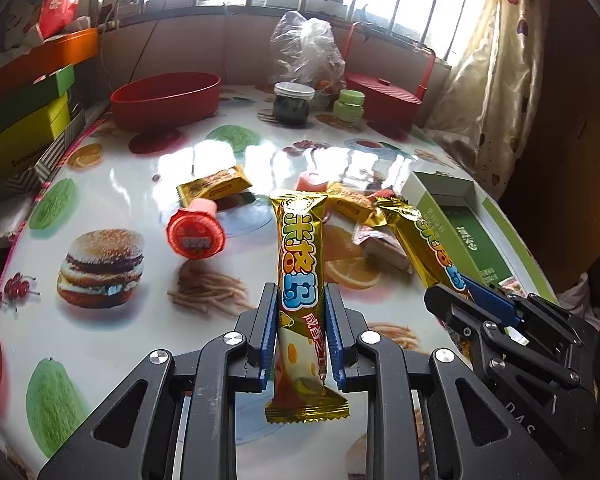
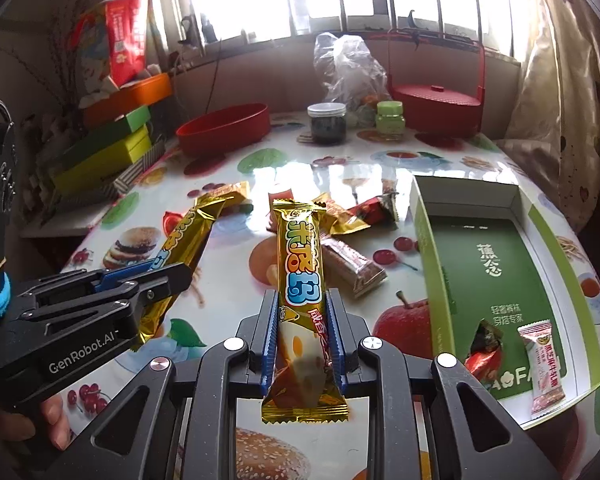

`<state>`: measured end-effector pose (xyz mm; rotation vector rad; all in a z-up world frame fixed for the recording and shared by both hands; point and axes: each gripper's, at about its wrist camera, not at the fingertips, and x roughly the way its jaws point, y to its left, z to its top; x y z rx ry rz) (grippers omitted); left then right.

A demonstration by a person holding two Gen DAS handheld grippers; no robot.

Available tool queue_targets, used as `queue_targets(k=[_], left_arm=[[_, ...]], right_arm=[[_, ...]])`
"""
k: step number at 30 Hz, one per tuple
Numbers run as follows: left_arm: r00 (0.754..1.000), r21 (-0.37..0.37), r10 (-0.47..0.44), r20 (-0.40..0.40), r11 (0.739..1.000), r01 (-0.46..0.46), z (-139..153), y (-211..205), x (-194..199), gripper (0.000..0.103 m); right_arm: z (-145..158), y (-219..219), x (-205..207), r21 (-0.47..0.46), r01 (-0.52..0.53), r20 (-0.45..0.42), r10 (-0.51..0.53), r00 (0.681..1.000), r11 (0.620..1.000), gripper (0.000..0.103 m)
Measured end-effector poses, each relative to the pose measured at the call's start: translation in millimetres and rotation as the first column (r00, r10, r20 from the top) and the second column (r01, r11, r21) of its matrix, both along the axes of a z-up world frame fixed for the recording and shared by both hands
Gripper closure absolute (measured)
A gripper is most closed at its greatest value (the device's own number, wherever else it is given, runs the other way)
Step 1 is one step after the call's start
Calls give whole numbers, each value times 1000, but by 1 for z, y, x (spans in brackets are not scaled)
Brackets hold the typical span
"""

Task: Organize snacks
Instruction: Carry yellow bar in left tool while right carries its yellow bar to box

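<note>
Box (image 2: 496,264) lies right of right claw (image 2: 300,332) | nearer than left claw (image 1: 300,332) | each claw holds a gold bar, lengthwise.

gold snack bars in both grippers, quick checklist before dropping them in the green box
1. Left gripper shut on left gold bar: ok.
2. Right gripper shut on right gold bar: ok.
3. Both bars lifted clear of the table: cannot tell.
4. Green box open, with free floor space: ok.
5. Pink sachet and red candy already lie in the box's near end; aim beyond them: ok.
</note>
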<state>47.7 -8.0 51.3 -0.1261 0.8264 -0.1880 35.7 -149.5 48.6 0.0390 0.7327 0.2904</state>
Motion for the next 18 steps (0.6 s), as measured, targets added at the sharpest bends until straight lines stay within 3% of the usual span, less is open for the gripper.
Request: queue_targets(k=[18], left_arm=[[987,-42,-160,21,986,161,20,-64,27,79]], right_arm=[[25,-57,4,-9,159,61,-158,986,987,81]])
